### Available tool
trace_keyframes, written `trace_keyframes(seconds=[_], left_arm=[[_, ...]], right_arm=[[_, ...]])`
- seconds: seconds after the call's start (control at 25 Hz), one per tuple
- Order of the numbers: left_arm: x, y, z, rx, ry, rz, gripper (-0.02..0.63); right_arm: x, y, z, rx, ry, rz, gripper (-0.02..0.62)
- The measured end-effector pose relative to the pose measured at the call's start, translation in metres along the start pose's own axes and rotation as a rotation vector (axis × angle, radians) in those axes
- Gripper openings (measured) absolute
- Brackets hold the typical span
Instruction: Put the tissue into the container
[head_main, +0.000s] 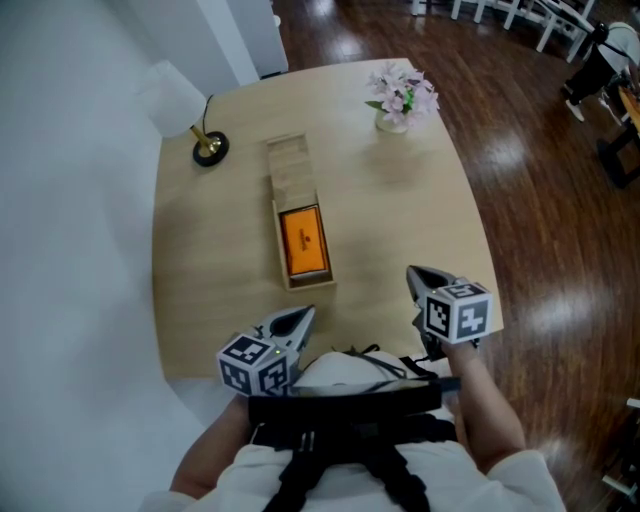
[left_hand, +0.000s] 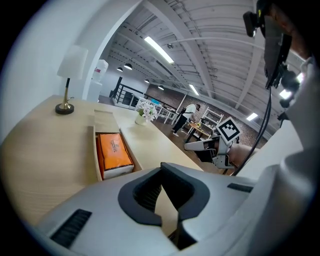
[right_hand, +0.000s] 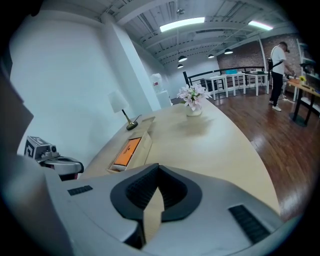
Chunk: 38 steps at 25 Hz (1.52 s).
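Tissue pack (head_main: 303, 241), orange, rectangular, in wooden container (head_main: 287, 165); left hand-held gripper (head_main: 304, 314), right hand-held gripper (head_main: 413, 273) clenched.

No wording can be read; the orange tissue pack (head_main: 303, 241) bears one small dark mark, too blurred to decipher.

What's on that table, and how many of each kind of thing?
Lamp: 1
Vase of flowers: 1
Wooden box: 1
Orange tissue pack, lying in the box: 1
Total: 4
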<state>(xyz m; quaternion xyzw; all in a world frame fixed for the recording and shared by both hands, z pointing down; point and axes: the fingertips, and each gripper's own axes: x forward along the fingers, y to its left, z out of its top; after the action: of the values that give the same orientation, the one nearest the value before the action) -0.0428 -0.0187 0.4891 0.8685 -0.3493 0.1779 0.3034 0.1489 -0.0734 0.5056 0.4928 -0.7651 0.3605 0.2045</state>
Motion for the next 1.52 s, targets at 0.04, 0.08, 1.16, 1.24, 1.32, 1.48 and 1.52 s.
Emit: trace_keyframes(seconds=[0.04,0.08,1.16,1.24,1.32,1.48,1.52], left_arm=[[0.0,0.0,0.0,-0.002,0.002,-0.002,0.0],[0.0,-0.002,0.0,-0.007,0.002,-0.005,0.0],[0.002,0.004,-0.002,-0.023,0.019,-0.005,0.0],[0.001,0.003,-0.001,-0.029,0.017,-0.004,0.0],[0.0,0.003,0.001,-0.032,0.011,-0.003,0.0],[-0.001,-0.002,0.006,-0.049,0.008,-0.007,0.0],[-0.001,-0.002,0.006,-0.051,0.008,-0.008,0.0]], right_arm=[[0.0,0.0,0.001,-0.004,0.0,0.0,0.0],[0.0,0.001,0.002,-0.008,0.0,-0.001,0.0],[-0.004,-0.011,0.004,-0.055,-0.003,-0.053,0.0],[-0.005,-0.009,0.003,-0.067,0.003,-0.055,0.0],[-0.004,-0.007,0.002,-0.083,0.006,-0.058,0.0],[-0.003,-0.006,0.001,-0.106,0.01,-0.062,0.0],[-0.003,-0.006,0.0,-0.11,0.013,-0.063,0.0]])
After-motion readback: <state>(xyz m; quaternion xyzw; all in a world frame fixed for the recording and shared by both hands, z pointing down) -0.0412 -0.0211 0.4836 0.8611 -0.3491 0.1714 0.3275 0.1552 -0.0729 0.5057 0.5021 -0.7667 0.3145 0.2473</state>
